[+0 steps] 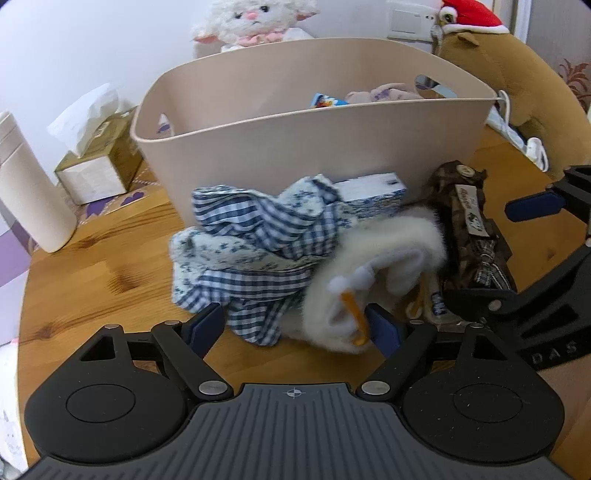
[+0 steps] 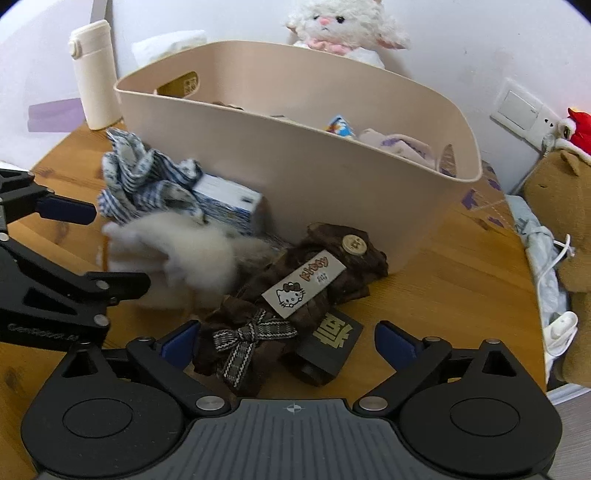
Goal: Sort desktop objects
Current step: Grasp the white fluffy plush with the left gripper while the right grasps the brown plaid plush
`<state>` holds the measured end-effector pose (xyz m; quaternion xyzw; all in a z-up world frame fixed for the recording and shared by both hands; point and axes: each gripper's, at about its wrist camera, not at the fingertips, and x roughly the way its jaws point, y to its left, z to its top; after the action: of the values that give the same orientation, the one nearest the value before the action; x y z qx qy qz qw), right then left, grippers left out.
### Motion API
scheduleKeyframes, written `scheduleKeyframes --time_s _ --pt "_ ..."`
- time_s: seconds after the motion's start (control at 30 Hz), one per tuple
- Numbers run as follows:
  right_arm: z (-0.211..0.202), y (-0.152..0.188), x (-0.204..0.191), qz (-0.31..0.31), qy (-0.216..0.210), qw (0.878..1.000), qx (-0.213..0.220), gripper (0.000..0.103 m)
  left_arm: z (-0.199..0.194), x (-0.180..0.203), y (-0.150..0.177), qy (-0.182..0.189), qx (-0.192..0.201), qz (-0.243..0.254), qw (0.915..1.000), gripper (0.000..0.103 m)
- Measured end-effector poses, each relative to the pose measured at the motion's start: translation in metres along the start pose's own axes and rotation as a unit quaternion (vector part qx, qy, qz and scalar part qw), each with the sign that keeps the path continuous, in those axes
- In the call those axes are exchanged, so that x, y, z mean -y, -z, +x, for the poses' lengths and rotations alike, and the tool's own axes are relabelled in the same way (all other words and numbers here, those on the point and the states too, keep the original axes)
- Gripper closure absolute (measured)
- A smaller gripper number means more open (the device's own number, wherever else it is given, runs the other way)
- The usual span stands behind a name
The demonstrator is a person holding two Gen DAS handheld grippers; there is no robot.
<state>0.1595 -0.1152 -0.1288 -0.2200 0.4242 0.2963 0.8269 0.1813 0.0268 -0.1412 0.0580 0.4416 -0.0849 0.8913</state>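
A beige basket [image 1: 314,147] [image 2: 332,177] stands on the wooden table. In front of it lie a blue-and-white checked cloth [image 1: 251,236] [image 2: 147,181], a blurred white fluffy toy [image 1: 369,266] [image 2: 192,254], a blue-white pack [image 1: 373,195] [image 2: 229,203] and a brown pouch [image 1: 469,229] [image 2: 306,284] with a cartoon cat label. My left gripper [image 1: 295,326] [image 2: 92,249] is open, its fingers either side of the cloth's edge and the fluffy toy. My right gripper [image 2: 288,341] [image 1: 498,251] is open around the pouch's bow end. A black box [image 2: 328,343] lies under the pouch.
The basket holds a few small items. A tissue box [image 1: 99,162] and a white bottle [image 1: 29,192] [image 2: 94,74] stand at the left. A lamb plush [image 1: 255,18] sits behind the basket; a brown plush [image 1: 517,74] and a white cable [image 2: 557,325] lie right.
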Motion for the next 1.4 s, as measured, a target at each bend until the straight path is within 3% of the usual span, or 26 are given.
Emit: scheduleKeyframes --time_s 0.27,0.4,0.47,0.63,0.83,1.03,1.4 --pt "0.011 -0.004 0.010 -0.049 0.007 0.999 -0.014 0.015 0.003 0.019 -0.005 0.017 0.006 0.018 0.9997 0.029" --pt "0.018 -0.007 0.017 -0.037 -0.006 0.999 -0.023 0.020 0.004 0.030 -0.008 0.014 0.007 0.047 0.9988 0.036" --pt "0.019 -0.008 0.022 -0.027 -0.020 0.999 -0.021 0.029 0.005 0.031 -0.009 0.017 0.004 0.044 0.9989 0.041" --pt "0.023 -0.010 0.035 0.011 -0.037 0.999 -0.034 0.047 0.010 0.033 -0.008 0.025 -0.012 0.051 0.9983 0.064" --pt "0.022 -0.006 0.052 0.081 -0.065 0.994 -0.043 0.053 0.012 0.028 -0.011 0.024 -0.021 0.045 0.9985 0.088" --pt "0.008 0.005 0.063 0.145 -0.095 0.984 -0.034 0.056 -0.001 0.026 -0.010 0.027 -0.009 0.043 0.9987 0.093" --pt "-0.029 0.017 0.072 0.178 -0.127 0.976 0.003 0.056 -0.023 0.032 -0.005 0.039 0.001 0.033 0.9987 0.095"
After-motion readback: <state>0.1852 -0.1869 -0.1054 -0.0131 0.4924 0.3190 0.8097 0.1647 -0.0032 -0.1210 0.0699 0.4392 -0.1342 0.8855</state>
